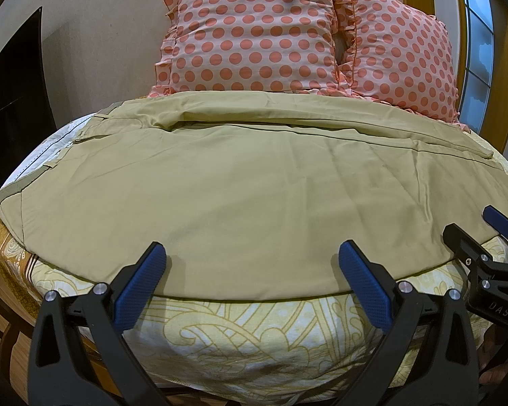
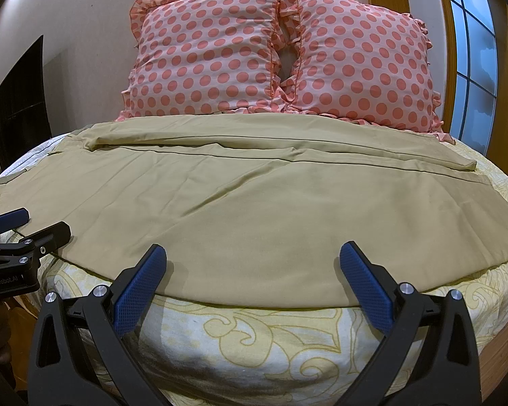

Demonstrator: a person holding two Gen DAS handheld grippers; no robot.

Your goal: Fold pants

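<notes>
Khaki pants (image 1: 240,182) lie spread sideways across the bed, waistband at the left, leg hems at the right; they also fill the right wrist view (image 2: 254,203). One leg lies over the other, with a long fold line near the pillows. My left gripper (image 1: 252,253) is open and empty, its blue pads just over the pants' near edge. My right gripper (image 2: 253,253) is open and empty at the same edge, further right. The right gripper shows at the right edge of the left wrist view (image 1: 481,223), and the left gripper at the left edge of the right wrist view (image 2: 40,221).
Two pink pillows with coral polka dots (image 1: 254,30) (image 2: 359,57) stand against the wall behind the pants. The bed has a yellow patterned sheet (image 1: 254,331). A dark screen (image 1: 13,101) is at the left, a window (image 2: 474,50) at the right.
</notes>
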